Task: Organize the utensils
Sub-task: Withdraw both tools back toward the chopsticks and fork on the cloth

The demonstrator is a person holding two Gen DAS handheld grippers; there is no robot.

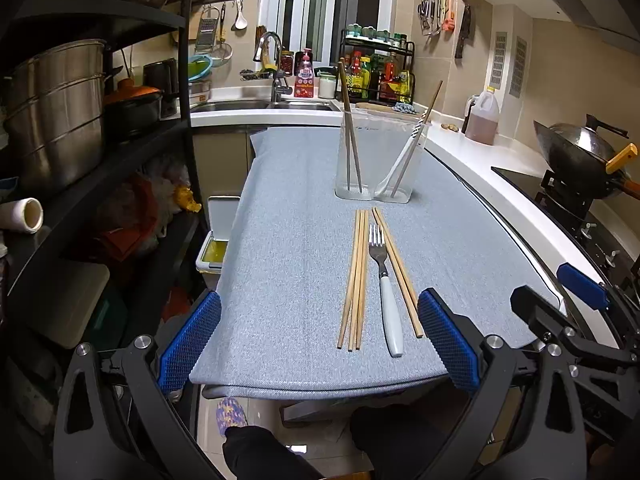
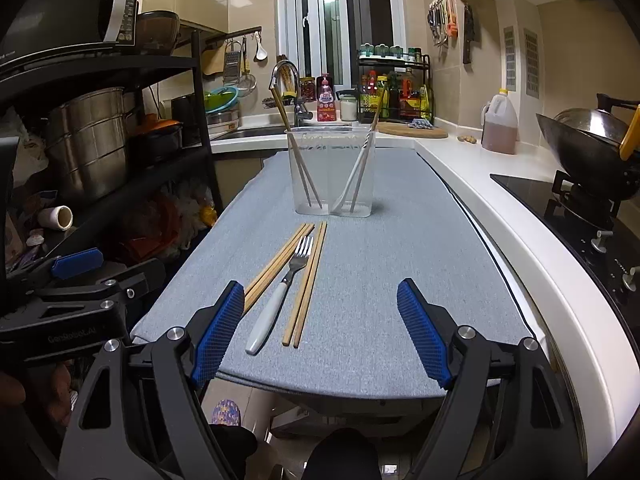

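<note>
- We've got a table under a grey-blue cloth (image 1: 304,200) in a small kitchen, counter and stove off to the right.
- Towards the far end stands a clear two-compartment holder (image 1: 380,160); its left side has a pair of chopsticks (image 1: 351,136), its right side a white spoon (image 1: 400,164) plus one more stick, all leaning.
- Nearer to us, loose on the cloth: a bundle of chopsticks (image 1: 354,280), a white-handled fork (image 1: 386,292) just beside it, then two more chopsticks (image 1: 398,272) on the fork's right.
- Our left gripper (image 1: 320,344) hangs at the near table edge, fingers spread wide, holding nothing.
- Our right gripper (image 2: 320,332) is the same deal: wide apart, empty, fork handle near its left finger.
- Looks to us like we're between picks. Next move probably means lowering over the fork handle or a stick and pinching low, since thin flat stuff slips easily.
</note>
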